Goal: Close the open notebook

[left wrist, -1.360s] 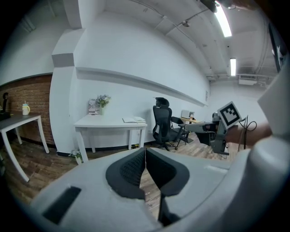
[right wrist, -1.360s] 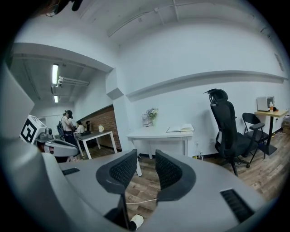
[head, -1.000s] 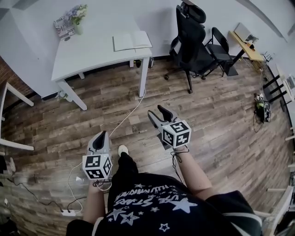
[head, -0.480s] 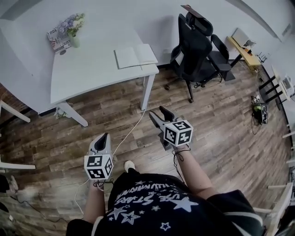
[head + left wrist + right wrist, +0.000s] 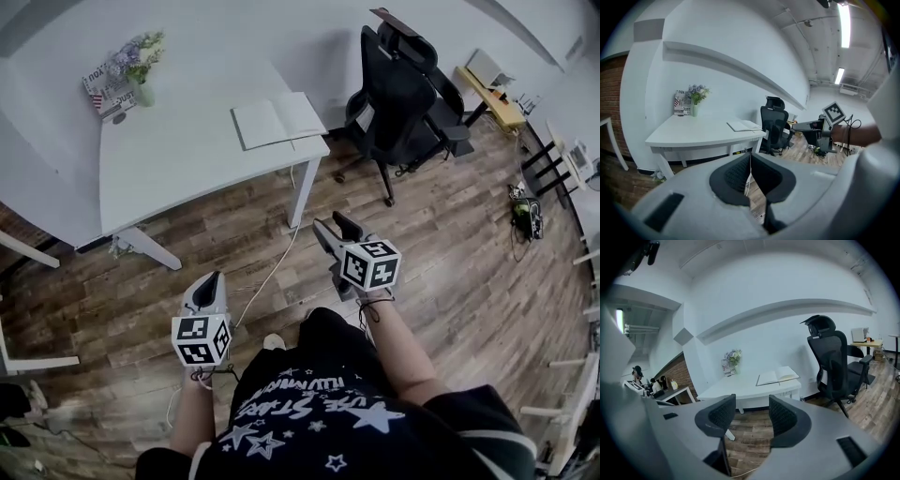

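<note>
The open notebook (image 5: 278,120) lies flat near the right front corner of the white table (image 5: 178,155), well ahead of both grippers. It also shows in the left gripper view as the notebook (image 5: 745,125) and in the right gripper view as the notebook (image 5: 778,376). My left gripper (image 5: 208,283) hangs over the wood floor, jaws shut and empty (image 5: 750,157). My right gripper (image 5: 336,228) points toward the table corner. Its jaws (image 5: 751,403) stand apart and are closing slightly, with nothing between them.
A black office chair (image 5: 398,84) stands right of the table. A vase of flowers (image 5: 139,67) and a printed box sit at the table's back left. A white cable (image 5: 272,267) runs across the floor from the table leg (image 5: 302,187). A wooden desk (image 5: 494,98) is far right.
The table and notebook have drawn nearer in the head view as the person walks forward. Both grippers travelled along with the body toward the table.
</note>
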Demonstrator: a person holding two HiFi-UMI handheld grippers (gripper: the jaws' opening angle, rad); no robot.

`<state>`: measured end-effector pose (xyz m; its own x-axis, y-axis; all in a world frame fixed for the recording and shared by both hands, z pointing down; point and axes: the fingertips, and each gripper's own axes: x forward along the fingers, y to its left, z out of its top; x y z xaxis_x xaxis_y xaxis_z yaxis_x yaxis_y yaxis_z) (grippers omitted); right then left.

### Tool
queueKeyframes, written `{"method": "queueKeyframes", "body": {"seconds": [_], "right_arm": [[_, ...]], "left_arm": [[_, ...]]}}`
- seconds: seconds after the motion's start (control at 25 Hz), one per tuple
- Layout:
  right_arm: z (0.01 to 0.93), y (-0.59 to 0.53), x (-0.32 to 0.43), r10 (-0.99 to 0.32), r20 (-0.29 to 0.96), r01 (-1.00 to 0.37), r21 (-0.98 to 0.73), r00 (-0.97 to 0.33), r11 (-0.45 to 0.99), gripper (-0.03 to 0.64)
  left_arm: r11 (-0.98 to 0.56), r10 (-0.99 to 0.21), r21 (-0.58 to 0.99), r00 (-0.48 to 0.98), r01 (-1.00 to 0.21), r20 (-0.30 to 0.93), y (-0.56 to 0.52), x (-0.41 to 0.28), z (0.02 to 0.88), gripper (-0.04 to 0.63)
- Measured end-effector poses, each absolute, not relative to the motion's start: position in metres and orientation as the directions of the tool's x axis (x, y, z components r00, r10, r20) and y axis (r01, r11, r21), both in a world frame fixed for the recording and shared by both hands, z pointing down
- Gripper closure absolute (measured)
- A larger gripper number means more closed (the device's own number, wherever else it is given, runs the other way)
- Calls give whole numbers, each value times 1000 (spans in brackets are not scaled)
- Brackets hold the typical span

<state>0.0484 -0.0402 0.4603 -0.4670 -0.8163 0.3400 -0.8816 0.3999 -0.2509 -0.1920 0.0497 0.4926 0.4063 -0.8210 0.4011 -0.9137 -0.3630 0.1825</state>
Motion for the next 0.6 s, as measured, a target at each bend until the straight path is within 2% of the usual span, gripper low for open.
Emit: {"method": "queueKeyframes", "body": {"seconds": [0.6], "right_arm": [[487,-178,96,-832,345,-885,-337,-434,321,405]], "left_arm": [[-347,-816,145,375,-926,440,-71,-168,503,574]]}}
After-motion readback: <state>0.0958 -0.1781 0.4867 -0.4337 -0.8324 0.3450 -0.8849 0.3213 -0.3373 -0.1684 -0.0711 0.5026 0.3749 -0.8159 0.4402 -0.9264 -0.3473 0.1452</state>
